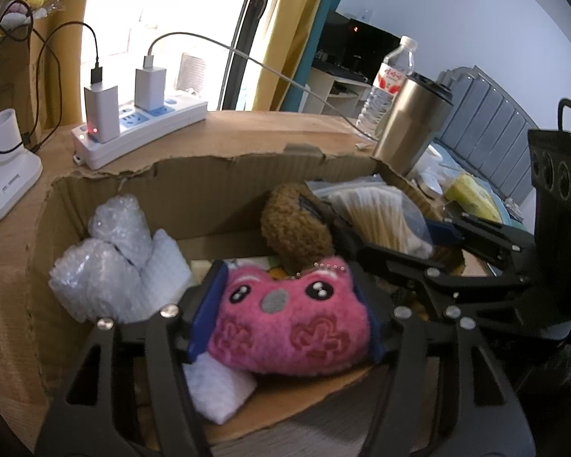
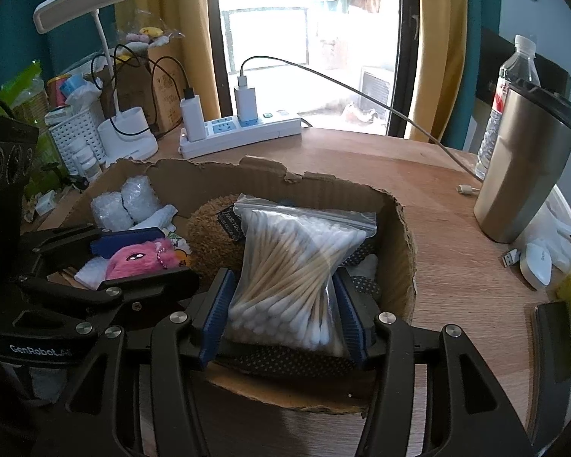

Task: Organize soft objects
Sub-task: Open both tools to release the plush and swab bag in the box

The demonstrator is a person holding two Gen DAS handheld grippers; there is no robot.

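- While both reach into the cardboard box [image 2: 399, 236] on the bench [image 2: 456, 266], the left hand-held gripper [image 1: 285, 320] clasps the pink plush [image 1: 289, 323], its length spanning the jaws.
- Right hand-held gripper [image 2: 281, 301] grips the upright swab bag [image 2: 297, 278], directly ahead.

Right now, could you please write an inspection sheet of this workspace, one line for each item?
Surface: wooden desk, crowded.
Job's things: pink plush owl toy, clear zip bag of cotton swabs, brown fuzzy pouch, all at the torn cardboard box.
Clutter: steel tumbler, water bottle, bubble wrap rolls.
Grippers: left gripper jaws flank the owl; right gripper jaws flank the swab bag.
Cables: white power strip, two chargers.
Surroundings: window, yellow curtains.
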